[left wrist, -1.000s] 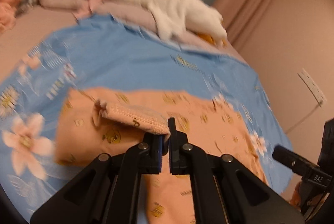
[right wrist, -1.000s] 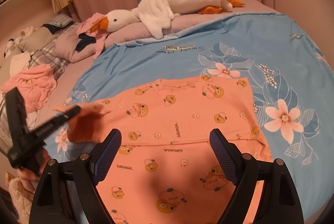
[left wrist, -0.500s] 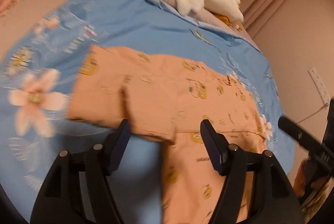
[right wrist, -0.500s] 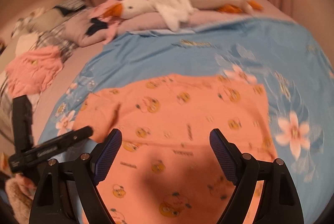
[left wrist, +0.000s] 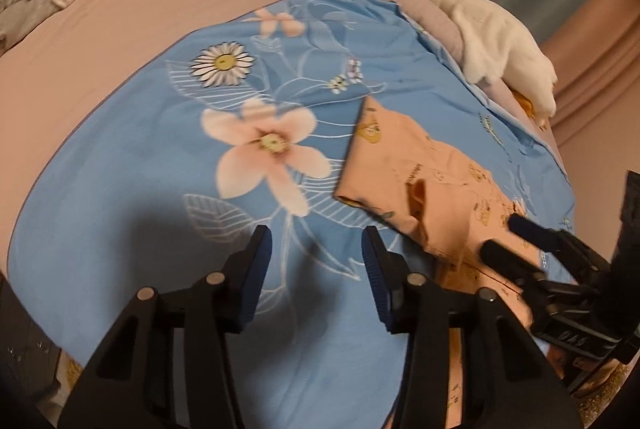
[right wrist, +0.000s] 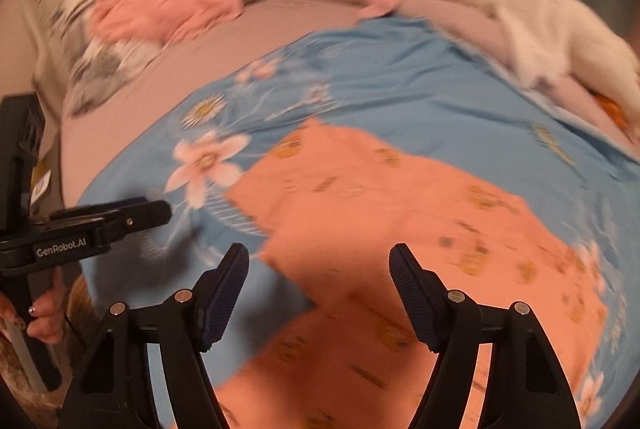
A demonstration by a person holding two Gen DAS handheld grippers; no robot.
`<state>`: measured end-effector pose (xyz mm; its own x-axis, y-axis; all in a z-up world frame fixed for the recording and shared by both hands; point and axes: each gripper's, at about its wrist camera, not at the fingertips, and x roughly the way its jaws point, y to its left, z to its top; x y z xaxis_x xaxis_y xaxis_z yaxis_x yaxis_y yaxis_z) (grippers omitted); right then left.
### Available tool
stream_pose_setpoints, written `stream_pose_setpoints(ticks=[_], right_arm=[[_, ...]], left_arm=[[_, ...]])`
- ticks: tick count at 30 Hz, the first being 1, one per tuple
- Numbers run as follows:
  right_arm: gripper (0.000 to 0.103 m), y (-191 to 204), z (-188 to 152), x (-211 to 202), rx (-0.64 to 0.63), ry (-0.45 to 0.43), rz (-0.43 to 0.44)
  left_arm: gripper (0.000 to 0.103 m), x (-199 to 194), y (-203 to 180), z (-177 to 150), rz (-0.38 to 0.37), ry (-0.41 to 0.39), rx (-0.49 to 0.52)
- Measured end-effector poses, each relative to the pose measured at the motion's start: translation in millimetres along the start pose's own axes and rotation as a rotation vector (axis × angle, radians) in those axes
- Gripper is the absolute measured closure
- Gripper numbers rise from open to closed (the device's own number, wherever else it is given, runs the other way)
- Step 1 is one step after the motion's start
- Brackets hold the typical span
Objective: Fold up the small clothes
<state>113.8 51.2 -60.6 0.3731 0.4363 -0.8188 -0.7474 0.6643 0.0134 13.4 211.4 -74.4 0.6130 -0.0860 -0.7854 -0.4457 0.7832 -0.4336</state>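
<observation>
Orange garment lies ahead of our right gripper; right of our left gripper. Both jaws spread wide, holding nothing.

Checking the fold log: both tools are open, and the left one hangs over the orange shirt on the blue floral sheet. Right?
Not quite. The left tool is open, but the left wrist view shows it over bare blue floral sheet, with the orange shirt off to its right. The right tool is open too, over the shirt's edge.
</observation>
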Motion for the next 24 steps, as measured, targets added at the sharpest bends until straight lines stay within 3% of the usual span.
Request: stream_pose_setpoints(ticks=[3,8,11,13,15,16,24], right_arm=[[0.038,10,6,21,0.0,0.053,0.019],[0.041,6,9,53,0.042,0.128,-0.045],[0.051,3,5,64,0.055,0.149,-0.088],[0.062,-2,4,63,0.077,0.145,-0.082],[0.08,-7,4,57,0.099,0.127,-0.066],[0.084,-9,3,51,0.111,0.115,-0.048],[0.087,-29,7,10,0.179,0.01,0.075]], left_arm=[[0.058,-4,6,-1,-0.002,-0.002,-0.02],[0.058,-6,8,-2,-0.012,0.007,-0.033],[0.058,-6,6,-3,-0.013,0.011,-0.028],[0.058,-5,6,-3,-0.007,0.011,-0.024],[0.058,-5,5,-2,-0.004,0.011,-0.021],[0.058,-5,5,-2,-0.005,0.012,-0.021],[0.058,-4,0,-1,-0.01,0.011,-0.003]])
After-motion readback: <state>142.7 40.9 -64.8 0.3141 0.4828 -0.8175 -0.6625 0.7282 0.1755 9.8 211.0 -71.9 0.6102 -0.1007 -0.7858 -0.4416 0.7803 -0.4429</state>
